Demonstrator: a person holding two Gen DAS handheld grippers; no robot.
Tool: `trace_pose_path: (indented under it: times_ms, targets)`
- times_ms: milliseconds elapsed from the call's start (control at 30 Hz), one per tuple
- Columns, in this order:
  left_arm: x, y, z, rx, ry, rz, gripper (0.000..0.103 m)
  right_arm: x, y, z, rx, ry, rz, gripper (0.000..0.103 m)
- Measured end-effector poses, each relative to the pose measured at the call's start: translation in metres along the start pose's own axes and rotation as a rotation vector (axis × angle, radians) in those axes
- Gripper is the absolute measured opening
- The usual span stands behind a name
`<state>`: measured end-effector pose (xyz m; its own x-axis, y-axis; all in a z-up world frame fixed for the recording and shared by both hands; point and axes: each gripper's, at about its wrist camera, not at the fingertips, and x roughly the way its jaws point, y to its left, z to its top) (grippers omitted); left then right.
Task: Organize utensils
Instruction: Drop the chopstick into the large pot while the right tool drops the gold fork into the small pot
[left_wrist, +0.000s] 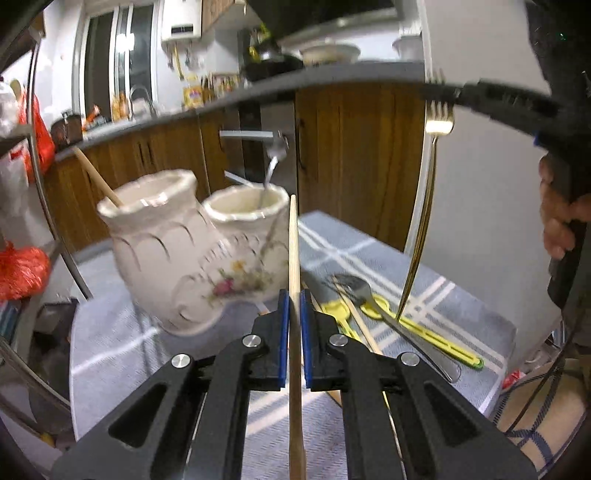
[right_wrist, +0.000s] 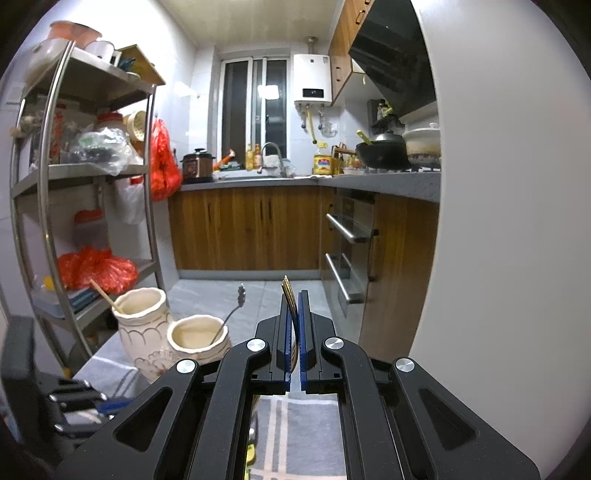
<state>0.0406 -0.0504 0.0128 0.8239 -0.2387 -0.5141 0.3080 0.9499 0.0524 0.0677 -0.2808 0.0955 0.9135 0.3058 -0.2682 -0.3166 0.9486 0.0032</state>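
My left gripper (left_wrist: 294, 295) is shut on a wooden chopstick (left_wrist: 294, 243) that points up, just right of a cream double-mouthed ceramic holder (left_wrist: 177, 254). The holder's left mouth holds a chopstick (left_wrist: 96, 176), its right mouth a silver fork (left_wrist: 272, 166). My right gripper (left_wrist: 458, 96) is shut on a gold fork (left_wrist: 424, 206) hanging tines-up above the table. In the right wrist view the gripper (right_wrist: 294, 297) clamps the gold fork (right_wrist: 289, 295), with the holder (right_wrist: 166, 332) below left.
On the grey checked tablecloth (left_wrist: 424, 273) lie a silver spoon (left_wrist: 369, 295), yellow-handled utensils (left_wrist: 424, 332) and a chopstick (left_wrist: 360, 325). A steel shelf rack (right_wrist: 48, 177) stands left. Wooden cabinets (right_wrist: 247, 229) and a white wall (right_wrist: 509, 221) stand behind and right.
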Motion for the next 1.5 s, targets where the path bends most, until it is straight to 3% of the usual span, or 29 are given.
trace_pose_path:
  times_ms: [200,467,767,1033,1233,1500]
  targets:
    - [-0.027,0.007,0.01,-0.005,-0.138,0.019,0.006,0.001,0.014,0.004,-0.02,-0.001,0.01,0.004]
    - [-0.069,0.024,0.047,-0.01,-0.317,0.021,0.006,0.003,0.039,0.027,-0.04,-0.039,0.039,0.004]
    - [-0.087,0.089,0.091,-0.115,-0.394,0.043,0.006,0.026,0.066,0.059,-0.026,-0.078,0.088,0.004]
    - [-0.06,0.141,0.111,-0.201,-0.404,0.092,0.006,0.042,0.069,0.074,0.014,-0.139,0.077,0.004]
    - [-0.023,0.173,0.113,-0.312,-0.417,0.079,0.006,0.048,0.05,0.078,0.075,-0.187,0.027,0.004]
    - [0.02,0.173,0.112,-0.349,-0.438,0.059,0.006,0.065,0.042,0.069,0.087,-0.196,-0.026,0.004]
